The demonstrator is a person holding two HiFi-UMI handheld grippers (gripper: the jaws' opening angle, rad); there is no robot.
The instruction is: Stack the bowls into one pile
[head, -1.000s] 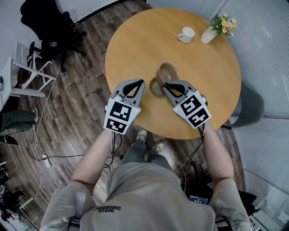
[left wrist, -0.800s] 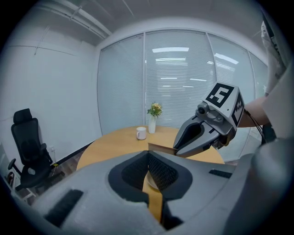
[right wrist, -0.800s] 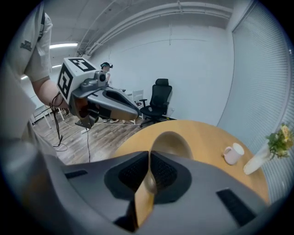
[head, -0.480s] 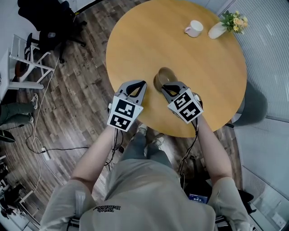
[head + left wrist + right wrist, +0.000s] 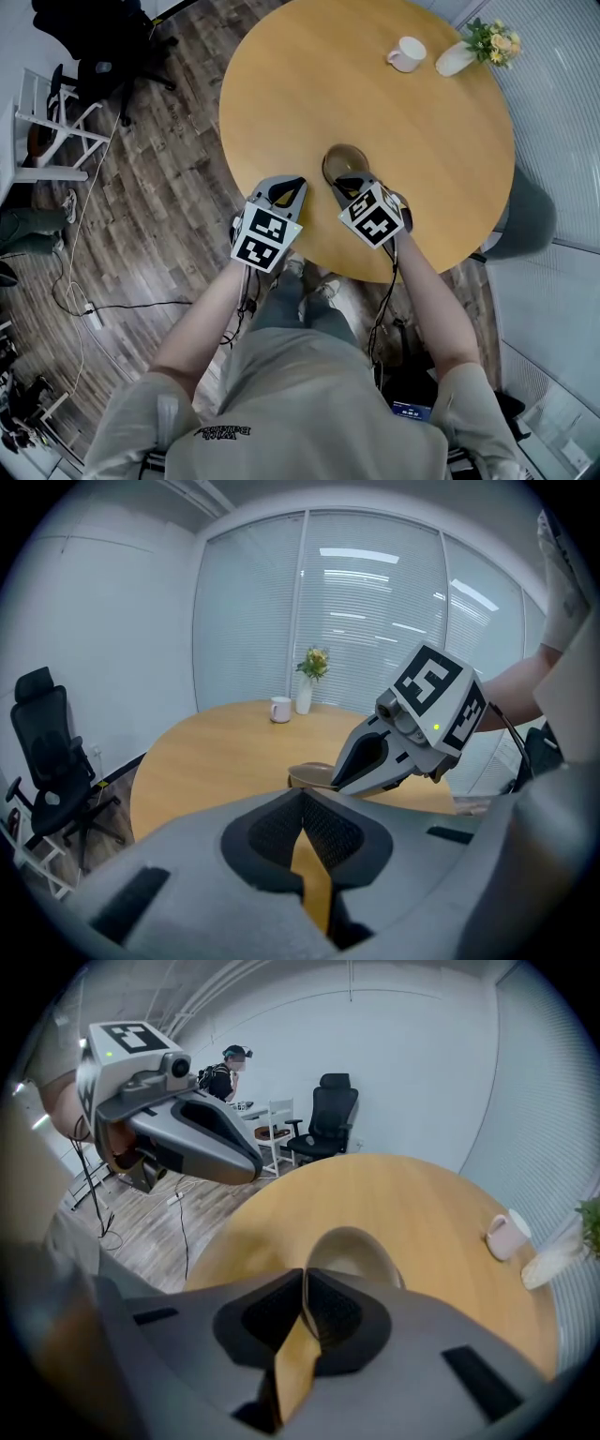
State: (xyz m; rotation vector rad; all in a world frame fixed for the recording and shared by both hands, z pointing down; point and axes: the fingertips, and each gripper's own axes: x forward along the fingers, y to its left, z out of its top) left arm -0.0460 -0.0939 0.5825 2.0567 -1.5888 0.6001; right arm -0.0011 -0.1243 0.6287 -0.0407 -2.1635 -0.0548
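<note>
Bowl (image 5: 352, 1246) sits on the table (image 5: 375, 94) towards the person's edge. Probably glazed ceramic: stiff, slick, chippable, with some weight. The right gripper (image 5: 305, 1277) pinches its thin rim, jaws nearly together, which is the sensible hold. The left gripper (image 5: 302, 797) is closed and empty, just beside.

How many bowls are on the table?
1 visible: a brown bowl by the table's near edge, rim pinched by the right gripper. Another may be nested beneath, hidden.

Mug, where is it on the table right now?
In the head view the mug sits toward the far right of the table, just left of the flower vase, well beyond the bowl.
</note>
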